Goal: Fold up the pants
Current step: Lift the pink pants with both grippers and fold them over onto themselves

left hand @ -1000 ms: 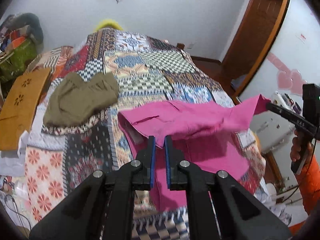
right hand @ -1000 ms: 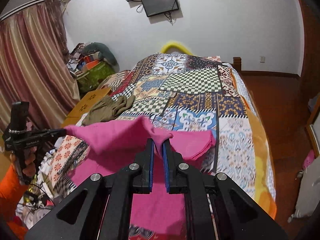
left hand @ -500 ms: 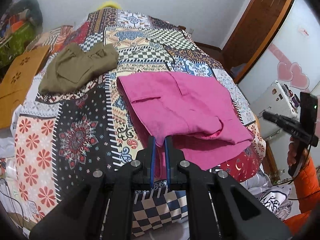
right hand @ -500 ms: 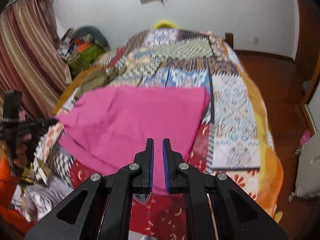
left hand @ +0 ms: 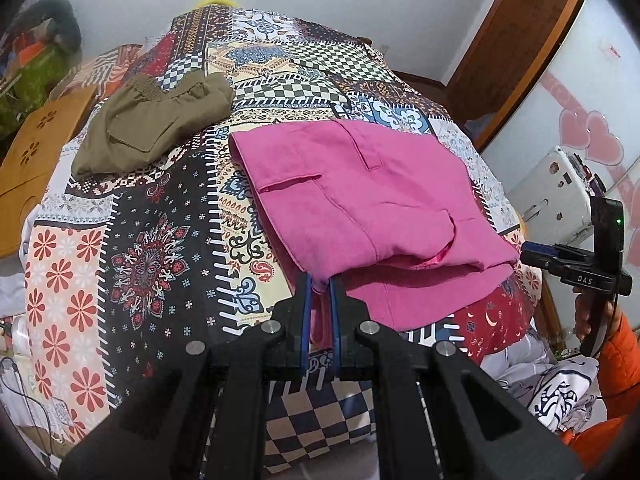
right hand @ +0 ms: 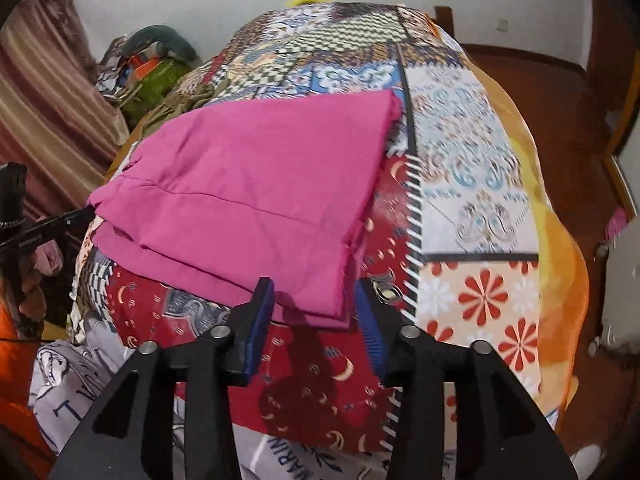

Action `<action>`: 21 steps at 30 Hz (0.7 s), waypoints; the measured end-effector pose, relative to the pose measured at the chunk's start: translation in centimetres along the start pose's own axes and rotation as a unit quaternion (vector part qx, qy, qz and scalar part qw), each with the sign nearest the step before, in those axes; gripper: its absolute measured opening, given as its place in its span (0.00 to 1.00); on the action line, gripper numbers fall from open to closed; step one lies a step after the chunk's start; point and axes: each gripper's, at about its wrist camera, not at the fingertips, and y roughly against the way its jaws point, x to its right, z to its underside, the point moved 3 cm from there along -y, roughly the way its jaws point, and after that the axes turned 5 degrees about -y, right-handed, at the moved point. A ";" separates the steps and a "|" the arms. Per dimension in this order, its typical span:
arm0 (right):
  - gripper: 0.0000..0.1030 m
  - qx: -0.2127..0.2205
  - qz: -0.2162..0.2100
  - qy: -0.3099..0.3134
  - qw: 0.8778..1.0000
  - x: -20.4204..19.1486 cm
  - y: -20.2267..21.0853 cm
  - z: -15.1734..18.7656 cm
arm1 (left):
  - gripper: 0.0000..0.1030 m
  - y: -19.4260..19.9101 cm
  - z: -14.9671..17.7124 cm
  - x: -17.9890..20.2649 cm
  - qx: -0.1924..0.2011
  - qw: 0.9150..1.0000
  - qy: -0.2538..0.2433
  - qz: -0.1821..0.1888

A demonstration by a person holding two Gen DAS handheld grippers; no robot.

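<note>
Folded pink pants (left hand: 360, 184) lie on a patchwork bedspread (left hand: 152, 248) at the near end of a bed, one edge overhanging the side. The left gripper (left hand: 319, 292) is clamped on a corner of the pink fabric, while the right gripper (right hand: 314, 312) stands with its jaws apart around the opposite corner. Olive-green shorts (left hand: 152, 120) rest farther up the bedspread.

One pink pants (left hand: 360, 196); one olive garment (left hand: 152, 124); two claws (left hand: 319, 280) (right hand: 316, 300).
</note>
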 end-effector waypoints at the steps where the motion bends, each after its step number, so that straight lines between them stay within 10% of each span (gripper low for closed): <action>1: 0.40 -0.003 0.002 -0.001 1.000 0.1 0.0 0.2 | 0.08 -0.1 0.0 0.0 -0.001 1.000 -0.001 0.000; 13: 0.39 -0.030 -0.018 -0.022 0.999 -0.3 -1.9 0.5 | 0.08 -0.3 0.2 0.0 -0.004 1.000 0.001 -0.002; 21: 0.07 0.002 -0.015 -0.008 1.000 -0.7 -0.7 0.1 | 0.08 0.6 -0.3 0.4 0.009 1.000 -0.008 -0.007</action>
